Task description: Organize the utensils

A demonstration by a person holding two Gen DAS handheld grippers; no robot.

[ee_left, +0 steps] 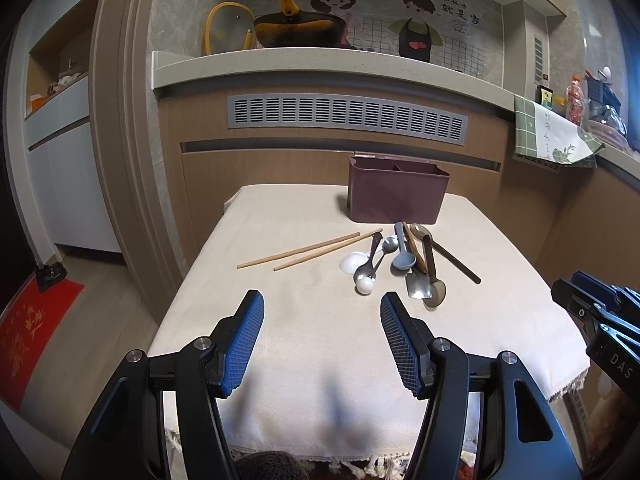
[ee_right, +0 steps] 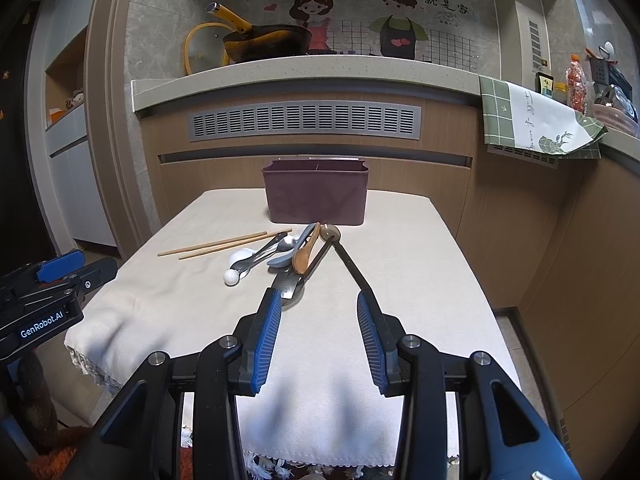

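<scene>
A maroon utensil holder (ee_left: 397, 193) (ee_right: 316, 192) with inner compartments stands at the far side of the cloth-covered table (ee_left: 304, 332) (ee_right: 404, 264). In front of it lie two wooden chopsticks (ee_left: 310, 251) (ee_right: 224, 245) and a heap of spoons: metal (ee_left: 366, 267), grey-blue (ee_left: 402, 254), white ceramic (ee_right: 231, 277), wooden (ee_right: 306, 254), dark long-handled (ee_right: 352, 266). My left gripper (ee_left: 322, 306) hovers open over the near cloth, short of the heap. My right gripper (ee_right: 318, 304) is open too, its left fingertip just before a metal spatula-like piece (ee_right: 290, 286).
A kitchen counter (ee_left: 320, 66) with a pan and lid runs behind the table, above a vent grille (ee_left: 346, 118). A green checked towel (ee_right: 532, 120) hangs at the right. A red mat (ee_left: 28, 336) lies on the floor to the left. The right gripper's body (ee_left: 600, 320) shows at the edge.
</scene>
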